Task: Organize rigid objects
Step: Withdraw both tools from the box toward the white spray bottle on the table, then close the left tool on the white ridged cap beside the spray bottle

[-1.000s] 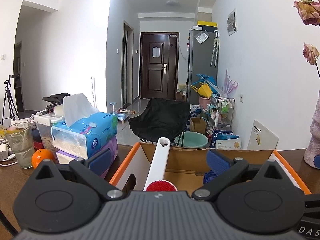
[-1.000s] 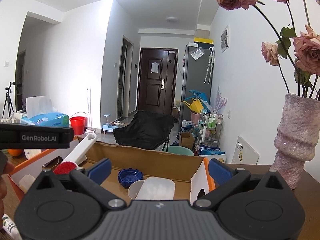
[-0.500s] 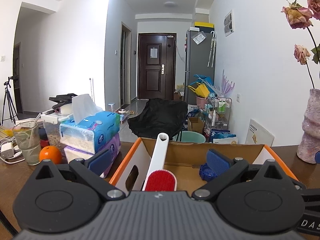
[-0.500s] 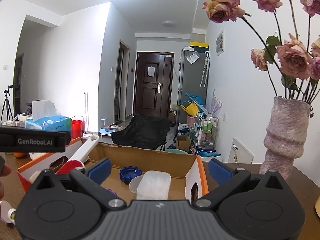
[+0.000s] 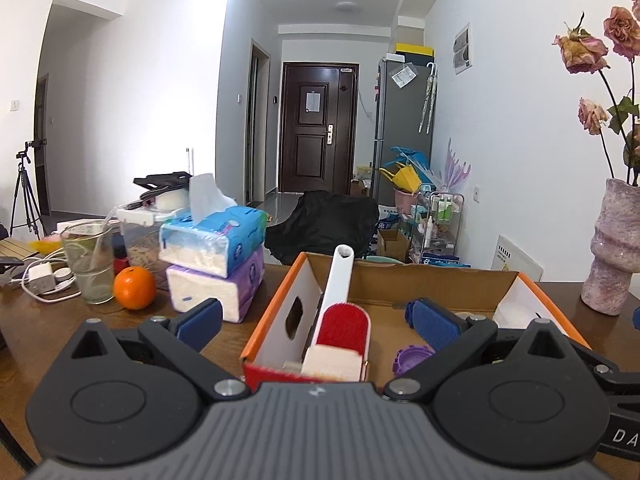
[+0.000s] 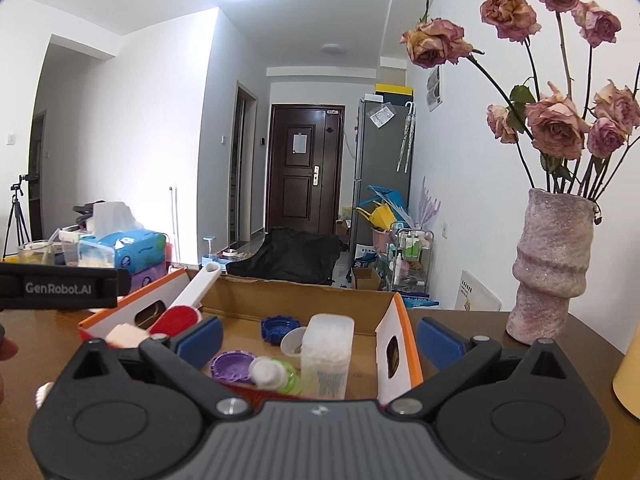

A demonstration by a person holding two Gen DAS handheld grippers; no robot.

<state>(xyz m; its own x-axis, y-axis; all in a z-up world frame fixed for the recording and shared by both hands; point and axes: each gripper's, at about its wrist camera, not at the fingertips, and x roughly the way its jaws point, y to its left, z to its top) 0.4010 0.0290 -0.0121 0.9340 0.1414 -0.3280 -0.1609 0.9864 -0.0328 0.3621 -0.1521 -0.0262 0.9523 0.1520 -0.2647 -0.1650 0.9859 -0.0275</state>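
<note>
An orange-rimmed cardboard box (image 5: 272, 316) stands on the brown table. A lint brush (image 5: 340, 320) with a white handle and a red pad leans against its left wall. My left gripper (image 5: 316, 318) hovers open just short of the box's near edge, with nothing between its fingers. In the right wrist view the box (image 6: 404, 328) holds a blue lid (image 6: 280, 327), a purple lid (image 6: 232, 365), a clear plastic container (image 6: 326, 356), a small white-and-green bottle (image 6: 274, 374) and the lint brush (image 6: 188, 300). My right gripper (image 6: 320, 338) is open and empty over the box's near right part.
Two stacked tissue packs (image 5: 216, 264), an orange (image 5: 134, 288) and a glass (image 5: 90, 264) stand left of the box. A pink vase (image 6: 548, 264) with dried roses stands to its right. Chargers and cables (image 5: 40, 280) lie at the far left.
Both grippers have pulled back and up from the box, so more of its inside shows. The lint brush stays leaning in the box. Both grippers remain open.
</note>
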